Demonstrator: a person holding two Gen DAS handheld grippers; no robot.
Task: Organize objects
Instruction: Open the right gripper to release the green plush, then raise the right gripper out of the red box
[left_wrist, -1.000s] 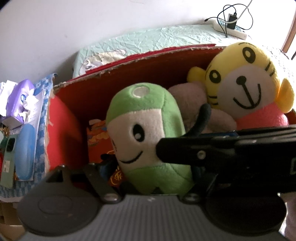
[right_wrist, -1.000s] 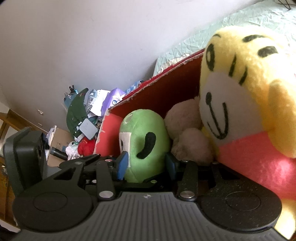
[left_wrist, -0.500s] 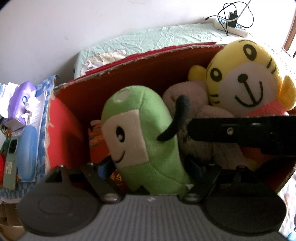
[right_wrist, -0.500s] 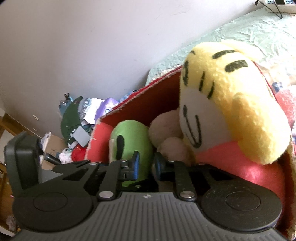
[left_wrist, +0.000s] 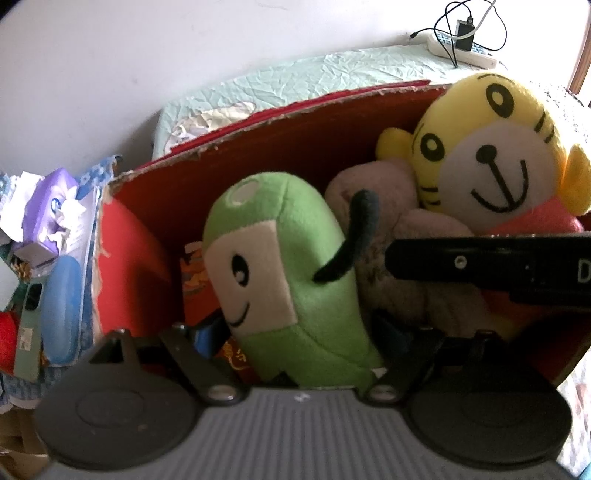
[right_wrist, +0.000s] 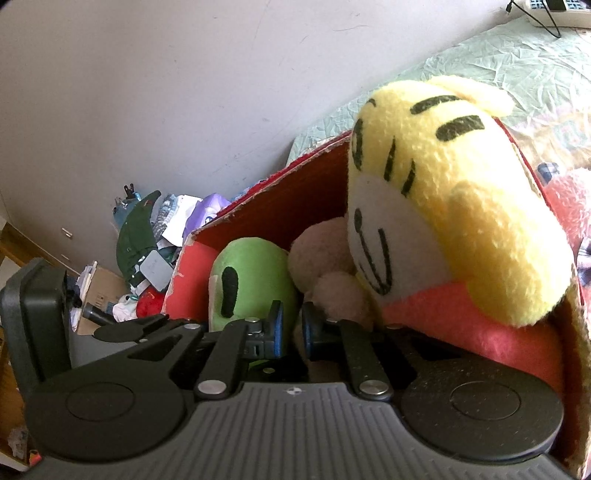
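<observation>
A red cardboard box (left_wrist: 280, 147) holds three plush toys. A green plush with a white face (left_wrist: 284, 280) leans in the box between the fingers of my left gripper (left_wrist: 299, 336), whose jaws stand wide apart at its base. Beside it lie a beige plush (left_wrist: 373, 192) and a yellow tiger plush in pink (left_wrist: 491, 162). In the right wrist view my right gripper (right_wrist: 291, 328) is nearly shut and empty, just in front of the green plush (right_wrist: 255, 280) and the beige plush (right_wrist: 325, 254), with the tiger plush (right_wrist: 450, 206) to its right. The right gripper's body crosses the left wrist view.
The box (right_wrist: 295, 199) stands on a bed with a mint green cover (left_wrist: 332, 77). A power strip with cables (left_wrist: 461, 48) lies at the bed's far end. Left of the box is a clutter pile: a purple tissue pack (left_wrist: 51, 199), a blue case (left_wrist: 61, 306), a green cap (right_wrist: 136, 232).
The green plush has tipped to the left and my left gripper's jaws have opened off it. My right gripper has drawn back from the green plush, up and to the right, and its jaws have closed.
</observation>
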